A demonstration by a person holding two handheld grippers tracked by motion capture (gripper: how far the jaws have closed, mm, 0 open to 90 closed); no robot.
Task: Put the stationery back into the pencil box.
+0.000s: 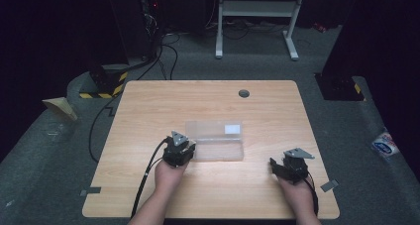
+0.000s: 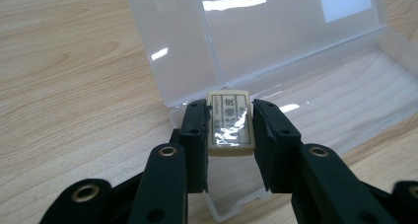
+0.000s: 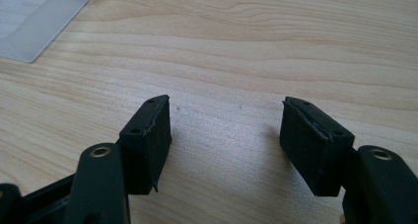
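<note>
A clear plastic case [image 1: 216,141] lies open in the middle of the wooden table [image 1: 148,101], its lid folded back and bearing a white label [image 1: 232,129]. My left gripper [image 2: 229,119] is shut on a cream eraser [image 2: 230,125] in a printed wrapper and holds it over the left end of the case's tray [image 2: 340,105]. In the high view the left gripper [image 1: 184,146] sits at the case's left end. My right gripper [image 3: 226,120] stands open above bare wood with nothing between its fingers. It is to the right of the case in the high view [image 1: 287,166].
A grey grommet [image 1: 243,93] sits near the table's far edge. A corner of the case [image 3: 37,17] shows at the top left of the right gripper view. Cables trail off the table's left side, and a white stand [image 1: 257,17] is on the floor beyond.
</note>
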